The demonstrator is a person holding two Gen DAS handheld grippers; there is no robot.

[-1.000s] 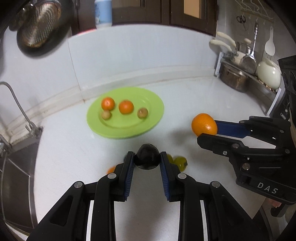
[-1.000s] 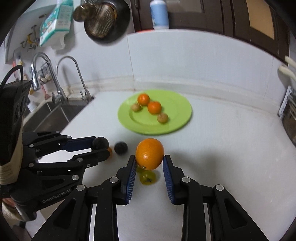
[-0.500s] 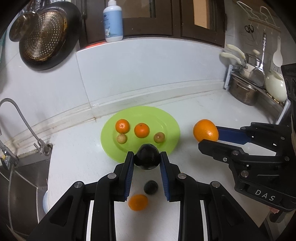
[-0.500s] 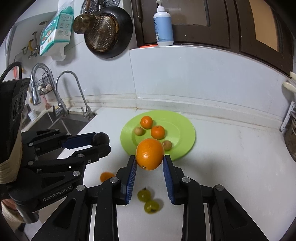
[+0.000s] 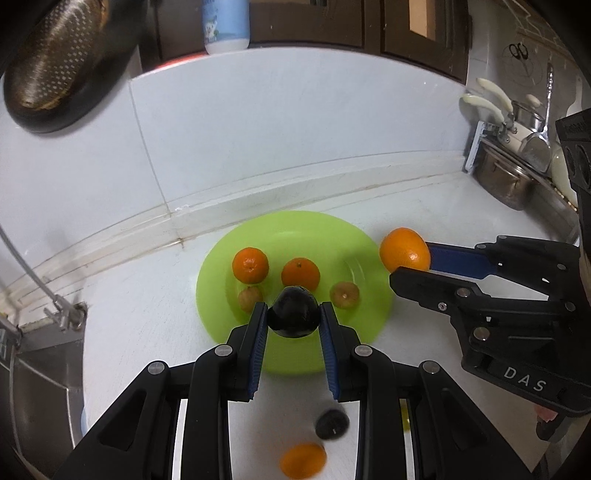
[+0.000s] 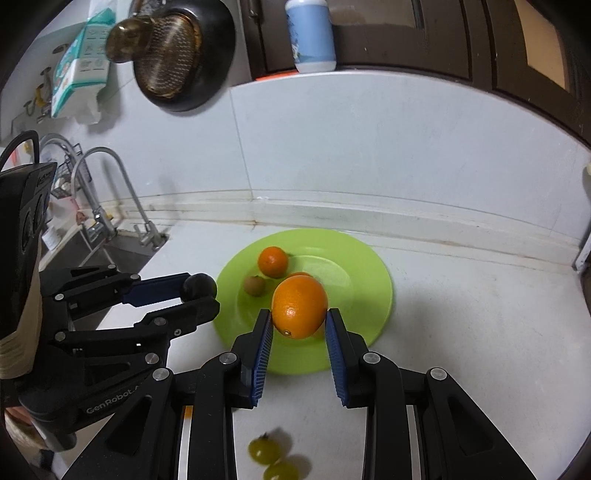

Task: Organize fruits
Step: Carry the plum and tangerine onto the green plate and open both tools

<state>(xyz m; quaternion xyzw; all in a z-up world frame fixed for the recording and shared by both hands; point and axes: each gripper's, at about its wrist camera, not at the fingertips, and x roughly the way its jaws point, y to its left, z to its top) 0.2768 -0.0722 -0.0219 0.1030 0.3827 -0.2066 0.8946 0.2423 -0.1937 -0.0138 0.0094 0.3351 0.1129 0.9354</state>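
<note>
My left gripper (image 5: 293, 314) is shut on a dark plum (image 5: 293, 313) and holds it above the near edge of the green plate (image 5: 362, 258). My right gripper (image 6: 299, 319) is shut on a large orange (image 6: 300, 307) above the plate (image 6: 369, 288); it shows in the left wrist view (image 5: 405, 250) at the plate's right rim. On the plate lie two tangerines (image 5: 250, 264) (image 5: 300, 274) and two small brown fruits (image 5: 249, 298) (image 5: 344, 294). On the counter behind lie another dark plum (image 5: 331, 424), a tangerine (image 5: 303, 459) and two green fruits (image 6: 264, 448) (image 6: 282, 470).
A sink with taps (image 6: 110, 206) lies to the left. A dish rack with pots (image 5: 517, 173) stands at the right. A white backsplash (image 5: 295, 129) rises behind the plate. A colander and pan (image 6: 173, 62) hang on the wall, and a bottle (image 6: 310, 35) stands on the ledge.
Both grippers have moved forward toward the plate with their fruits held. The plate now sits right under the fingertips, and the loose counter fruits have dropped behind.
</note>
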